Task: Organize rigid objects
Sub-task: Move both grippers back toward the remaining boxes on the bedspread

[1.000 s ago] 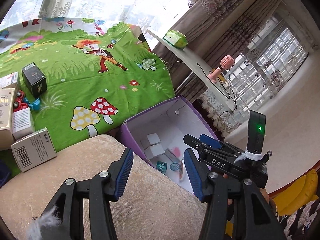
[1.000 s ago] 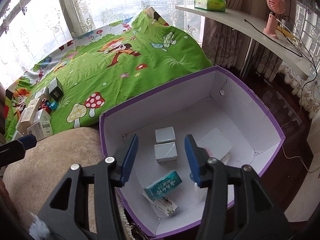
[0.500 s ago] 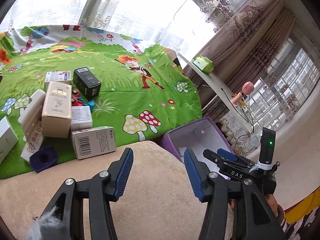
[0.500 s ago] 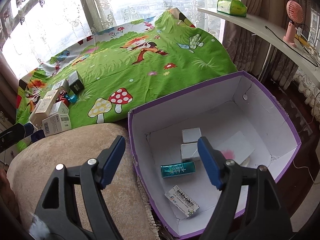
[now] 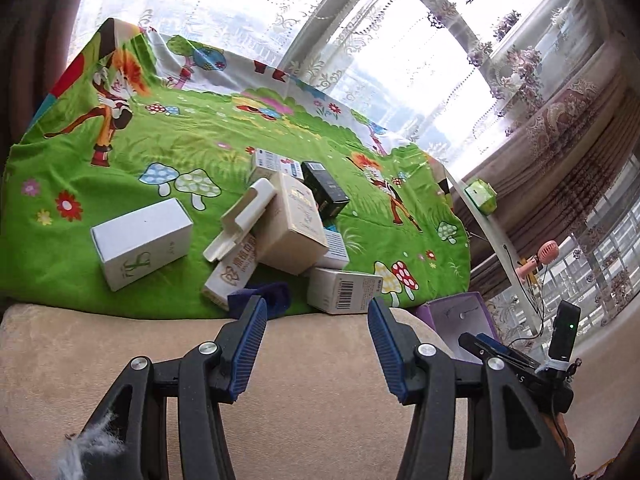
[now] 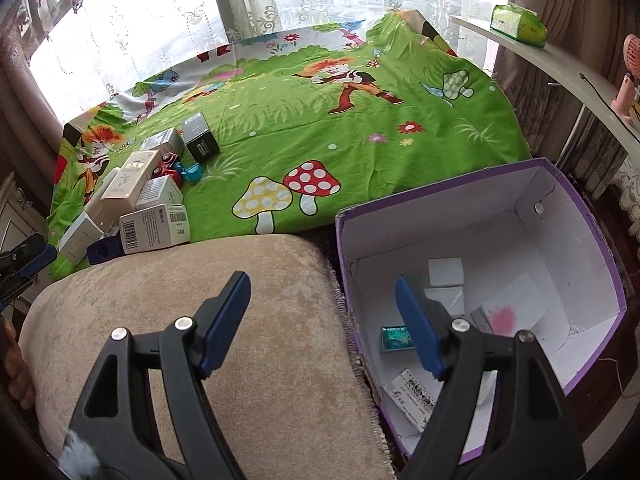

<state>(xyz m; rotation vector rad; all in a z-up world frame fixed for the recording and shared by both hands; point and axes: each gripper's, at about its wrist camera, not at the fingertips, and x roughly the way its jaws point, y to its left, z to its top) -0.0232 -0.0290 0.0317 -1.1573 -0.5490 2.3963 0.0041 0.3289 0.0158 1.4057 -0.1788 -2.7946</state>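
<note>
Several small boxes lie in a pile on the green cartoon cloth point(image 5: 240, 152): a white box point(image 5: 142, 242), a beige box point(image 5: 294, 226), a black box point(image 5: 324, 192) and a barcode box point(image 5: 344, 290). The pile shows at left in the right wrist view, with the barcode box point(image 6: 156, 228) nearest. A purple box point(image 6: 600, 248) with a white inside holds several small packs, among them a teal pack point(image 6: 396, 338). My left gripper point(image 5: 314, 344) is open and empty over the beige cushion, facing the pile. My right gripper point(image 6: 324, 320) is open and empty above the cushion and the purple box's left wall.
A beige cushion point(image 6: 240, 300) lies under both grippers. A white shelf point(image 6: 560, 56) at right carries a green pack point(image 6: 518, 24) and a pink fan point(image 6: 630, 76). Curtains and windows stand behind the cloth. A red toy car point(image 6: 166, 162) lies among the boxes.
My left gripper has swung left from the purple box to face the pile of boxes. My right gripper has opened wider and shifted left off the purple box, toward the cushion.
</note>
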